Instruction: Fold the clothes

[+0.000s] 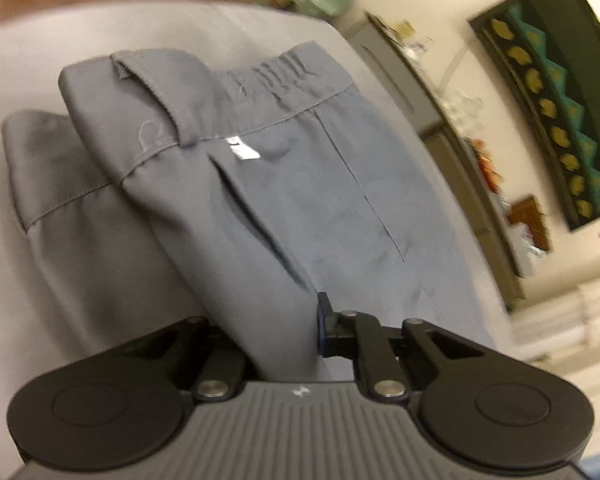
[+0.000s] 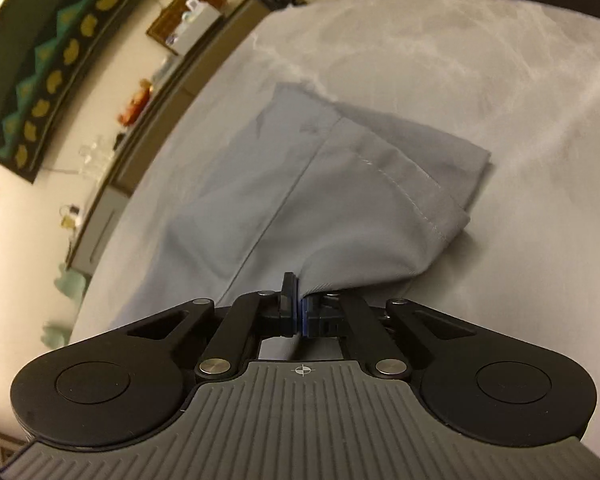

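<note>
The right gripper (image 2: 297, 307) has its jaws pressed together, pinching a fold of grey trousers (image 2: 300, 184) at the near edge. Beyond the fingertips the cloth spreads over a pale grey bedsheet (image 2: 480, 60), a stitched hem lying to the right. The left gripper (image 1: 296, 328) pinches the same trousers (image 1: 284, 184), cloth hiding one finger; ahead lie the elastic waistband (image 1: 284, 68) and a white label (image 1: 242, 148).

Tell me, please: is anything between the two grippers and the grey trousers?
Nothing visible. The right gripper is already shut on an edge of the grey trousers, and the left gripper has a fold of them between its fingers.
</note>
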A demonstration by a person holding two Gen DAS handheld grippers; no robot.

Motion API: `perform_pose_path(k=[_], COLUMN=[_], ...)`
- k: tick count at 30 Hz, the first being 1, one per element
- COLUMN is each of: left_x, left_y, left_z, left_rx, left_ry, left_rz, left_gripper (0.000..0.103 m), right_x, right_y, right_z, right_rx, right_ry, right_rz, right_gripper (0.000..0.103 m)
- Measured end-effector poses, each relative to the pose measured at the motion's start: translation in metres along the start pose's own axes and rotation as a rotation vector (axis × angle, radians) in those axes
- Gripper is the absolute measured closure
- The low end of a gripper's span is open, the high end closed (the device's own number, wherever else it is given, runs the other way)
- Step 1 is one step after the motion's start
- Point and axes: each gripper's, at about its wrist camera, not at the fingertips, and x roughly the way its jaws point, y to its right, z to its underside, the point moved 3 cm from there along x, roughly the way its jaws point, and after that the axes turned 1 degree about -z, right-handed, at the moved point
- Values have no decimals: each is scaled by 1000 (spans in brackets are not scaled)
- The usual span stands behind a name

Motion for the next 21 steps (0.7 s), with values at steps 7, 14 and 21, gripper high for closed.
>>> perform_pose_path(k=[7,14,21], left_x=[35,-13,-21], left_y=[40,18,3], left_z=[-14,8,16], left_rx=[86,136,112], left_ry=[11,66,121], left_rz=[112,143,-22], left_gripper=[98,99,49], right_x=[15,-13,-1], right_y=[10,14,9], right_z=[-41,-41,-43], right_rx=[16,-149,-159], right_ry=[35,61,42], right_rz=[7,47,106], right_gripper=[93,102,85])
